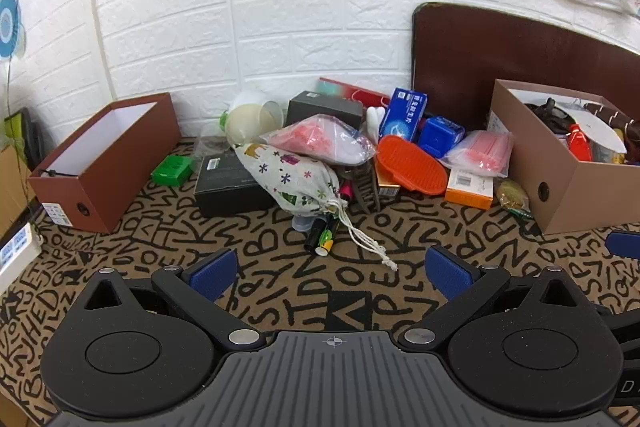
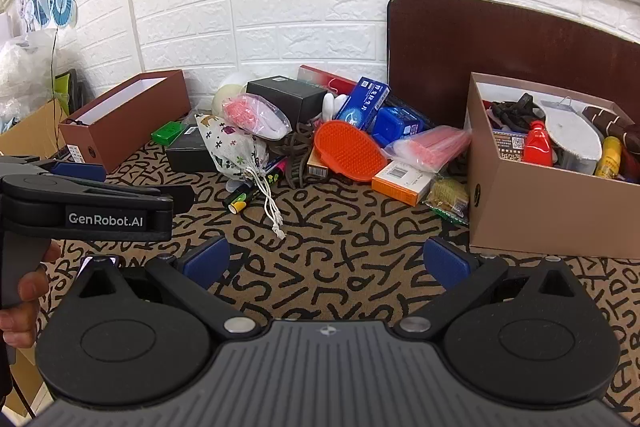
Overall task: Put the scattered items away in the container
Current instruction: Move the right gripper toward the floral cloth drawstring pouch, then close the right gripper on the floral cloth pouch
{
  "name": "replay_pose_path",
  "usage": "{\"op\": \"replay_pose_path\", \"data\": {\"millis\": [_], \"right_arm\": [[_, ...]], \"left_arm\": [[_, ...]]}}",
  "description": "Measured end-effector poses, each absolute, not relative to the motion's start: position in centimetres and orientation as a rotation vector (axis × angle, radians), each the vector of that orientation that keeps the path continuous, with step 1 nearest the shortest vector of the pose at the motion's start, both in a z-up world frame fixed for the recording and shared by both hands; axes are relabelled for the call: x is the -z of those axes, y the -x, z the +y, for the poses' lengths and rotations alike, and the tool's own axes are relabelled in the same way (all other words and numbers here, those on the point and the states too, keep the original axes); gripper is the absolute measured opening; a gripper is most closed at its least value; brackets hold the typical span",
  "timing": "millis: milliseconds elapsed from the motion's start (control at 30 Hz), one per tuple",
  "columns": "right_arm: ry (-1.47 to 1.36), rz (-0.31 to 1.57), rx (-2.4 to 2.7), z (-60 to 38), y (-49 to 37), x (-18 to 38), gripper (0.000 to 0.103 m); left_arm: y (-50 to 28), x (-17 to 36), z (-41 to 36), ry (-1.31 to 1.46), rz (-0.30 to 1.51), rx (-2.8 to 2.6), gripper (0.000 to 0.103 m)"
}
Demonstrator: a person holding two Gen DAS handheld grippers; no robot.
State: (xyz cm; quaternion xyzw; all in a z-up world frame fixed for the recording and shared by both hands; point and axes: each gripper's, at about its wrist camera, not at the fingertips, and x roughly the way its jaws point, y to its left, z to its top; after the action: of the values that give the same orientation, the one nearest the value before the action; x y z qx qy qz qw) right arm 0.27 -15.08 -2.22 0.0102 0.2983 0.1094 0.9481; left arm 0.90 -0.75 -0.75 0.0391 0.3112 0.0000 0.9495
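A heap of loose items lies against the white brick wall: a printed drawstring pouch (image 1: 298,173), an orange brush (image 1: 412,163), a blue box (image 1: 404,115), black boxes (image 1: 232,185), pink bags (image 1: 320,143) and a black marker (image 1: 322,235). An empty brown box (image 1: 106,155) stands left of the heap. A tan box (image 1: 560,183) holding several items stands on the right. My left gripper (image 1: 330,269) hangs open over the patterned cloth, short of the heap, nothing between its fingers. My right gripper (image 2: 326,261) is open too, near the tan box (image 2: 540,211).
A dark brown board (image 1: 520,63) leans on the wall behind the tan box. A white device (image 1: 16,251) sits at the table's left edge. In the right wrist view the left gripper's body (image 2: 80,199) and a hand (image 2: 24,303) fill the left side.
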Motion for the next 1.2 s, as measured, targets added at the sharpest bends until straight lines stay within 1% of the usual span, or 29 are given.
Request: {"op": "replay_pose_path", "data": {"millis": [467,767,933,1000,1167,1200], "right_arm": [[-0.021,0.675,-0.244,-14.7,-3.5,3.9,0.103],[-0.033,0.702,-0.335,-13.1,-8.9,5.8,0.103],[-0.073,0.712,-0.42,-11.2,-13.0,7.1,0.103],[-0.062,0.707,-0.451,-10.2,-14.4,7.5,0.103],[-0.041,0.698,-0.519,-8.1,-17.6,8.5,0.101],[-0.043,0.7,-0.53,-7.9,-18.2,8.8,0.099]], "left_arm": [[-4.7,2.7,0.3,-0.065,0.701,0.006,0.103],[-10.0,3.8,3.3,-0.008,0.716,0.029,0.103],[-13.8,4.5,5.3,0.063,0.75,0.071,0.092],[-15.2,5.0,6.1,0.11,0.763,0.091,0.089],[-18.3,6.5,7.1,0.161,0.798,0.091,0.087],[-18.7,6.7,7.3,0.173,0.8,0.093,0.087]]}}
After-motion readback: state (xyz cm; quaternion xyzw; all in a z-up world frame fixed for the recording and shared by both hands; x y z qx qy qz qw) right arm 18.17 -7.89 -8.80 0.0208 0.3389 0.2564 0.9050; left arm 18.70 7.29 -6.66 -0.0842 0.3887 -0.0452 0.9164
